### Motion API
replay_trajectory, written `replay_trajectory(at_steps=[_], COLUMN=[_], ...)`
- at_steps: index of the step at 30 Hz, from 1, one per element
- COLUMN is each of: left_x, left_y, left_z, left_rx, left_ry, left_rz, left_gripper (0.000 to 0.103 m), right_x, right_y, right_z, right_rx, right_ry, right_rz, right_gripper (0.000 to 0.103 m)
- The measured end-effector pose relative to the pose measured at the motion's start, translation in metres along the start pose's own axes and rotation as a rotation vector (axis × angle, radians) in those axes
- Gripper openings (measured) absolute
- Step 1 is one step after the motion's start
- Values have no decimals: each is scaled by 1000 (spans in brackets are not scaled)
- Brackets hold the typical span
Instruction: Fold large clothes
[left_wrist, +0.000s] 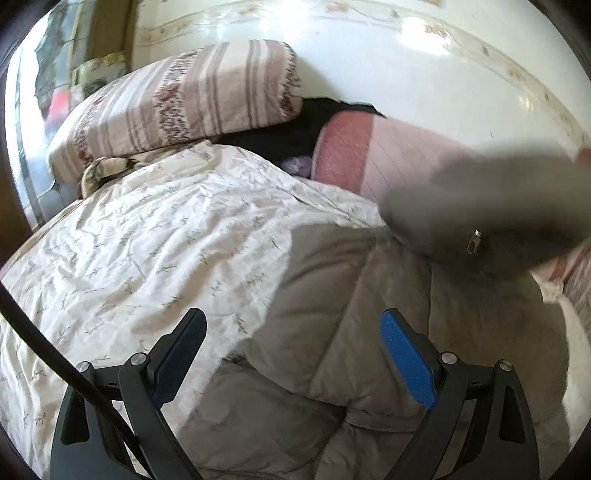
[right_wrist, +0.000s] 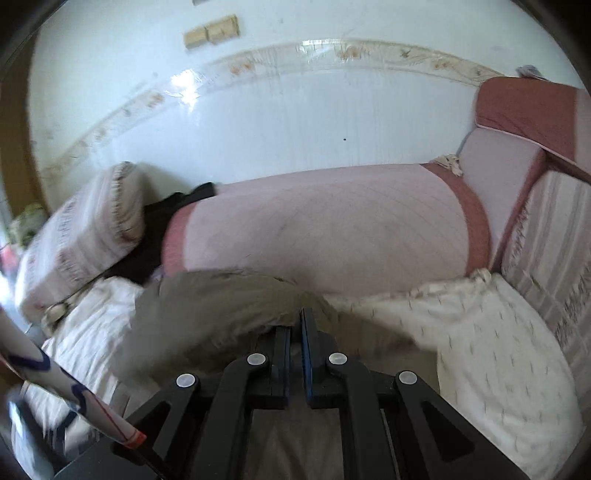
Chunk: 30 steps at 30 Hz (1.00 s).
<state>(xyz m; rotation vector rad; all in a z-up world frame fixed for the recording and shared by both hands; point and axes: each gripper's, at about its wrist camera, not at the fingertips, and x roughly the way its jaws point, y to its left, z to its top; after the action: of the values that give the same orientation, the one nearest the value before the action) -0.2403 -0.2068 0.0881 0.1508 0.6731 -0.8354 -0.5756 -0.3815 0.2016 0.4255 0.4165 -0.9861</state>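
Observation:
A large taupe quilted jacket (left_wrist: 362, 332) lies on a bed over a white floral duvet (left_wrist: 147, 240). My left gripper (left_wrist: 293, 350) is open above the jacket's body, its jaws wide apart and empty. A blurred part of the jacket (left_wrist: 480, 206) hangs lifted at the right of the left wrist view. In the right wrist view my right gripper (right_wrist: 298, 332) is shut on a fold of the jacket (right_wrist: 207, 310) and holds it up off the duvet (right_wrist: 480, 350).
A striped pillow (left_wrist: 177, 107) and a pink and red blanket (left_wrist: 369, 155) lie at the back against a white wall (right_wrist: 258, 122). A dark garment (left_wrist: 280, 136) sits between them. Folded bedding (right_wrist: 532, 118) is stacked at the right. A sleeved arm (right_wrist: 55, 376) shows low left.

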Motion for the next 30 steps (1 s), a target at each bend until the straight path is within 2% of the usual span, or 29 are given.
replay_trajectory(at_steps=[2,4,7,10,12,14,17,20,23,26,29,30], left_x=[-7,-12,-14,-14,-12,-10,-3,12,29,53,98,106], left_y=[8,12,5,-20,-45,-72,-94,-120,-155,-183,-194,-194], left_z=[4,7,7,4,4,8,18,36,44,36,3,-7], left_rx=[-35,-59,-56,-14,35,112,127,123,214,294,351,363], left_ry=[-19,-33,-32,-20,-15,-25,-6,52,36,44,183,193], left_rz=[-1,-8,-56,-108,-134,-127,-146,-203,-171,-184,-124,-106], left_gripper=[95,95,95,95,95,95,95,95,95,95,91,91], right_x=[-20,-23,11,44,45,31,3,-32,-58,-84,-123,-138], right_y=[5,3,-11,-29,-38,-43,-37,-42,-44,-42,-51,-59], right_z=[-36,-79,-138,-172,-177,-175,-178,-198,-225,-234,-240,-243], right_rx=[-30,-45,-19,49,109,156,124,157,195,110,117,138], right_ry=[21,78,225,322,325,294,288,302,316,327,286,263], right_rz=[-2,-11,-80,-100,-99,-74,-70,-21,6,-33,-47,-64], right_gripper=[5,5,1,1,1,1,1,1,2,1,1,2])
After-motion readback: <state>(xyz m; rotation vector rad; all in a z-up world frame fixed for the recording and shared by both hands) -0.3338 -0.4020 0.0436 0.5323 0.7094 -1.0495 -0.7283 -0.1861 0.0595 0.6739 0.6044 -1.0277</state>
